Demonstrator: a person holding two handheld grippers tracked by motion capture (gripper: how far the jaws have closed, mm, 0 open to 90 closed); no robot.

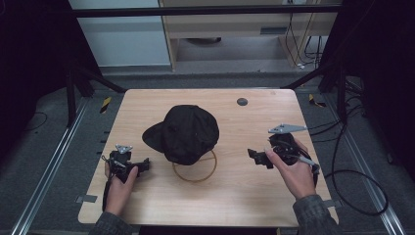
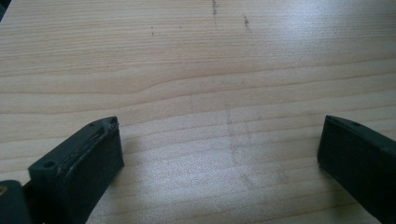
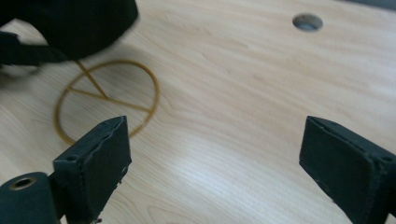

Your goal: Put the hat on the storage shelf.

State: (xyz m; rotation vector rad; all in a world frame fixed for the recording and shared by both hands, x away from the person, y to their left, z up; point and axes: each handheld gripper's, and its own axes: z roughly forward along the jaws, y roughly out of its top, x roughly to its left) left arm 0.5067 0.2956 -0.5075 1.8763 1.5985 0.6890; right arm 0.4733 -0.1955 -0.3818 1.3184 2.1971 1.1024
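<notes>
Fig.: black fabric baseball cap at table centre, partly over a thin yellow ring marking, between both grippers.
Right gripper w/ jaws apart, empty, nearer the crown; left gripper also agape, nearer the brim, which points left.

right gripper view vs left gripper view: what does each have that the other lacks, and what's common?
Right gripper view alone: part of the black cap at top left, the brass-coloured ring stand with its spokes lying on the table, partly under the cap, and a round hole in the tabletop at top right.

Left gripper view alone: a few small dark specks on the wood near the top edge; nothing else lies ahead of the left gripper.

Both: the light wooden table, and each gripper's own two black jaws standing wide apart with nothing between them, as with the right gripper.
</notes>
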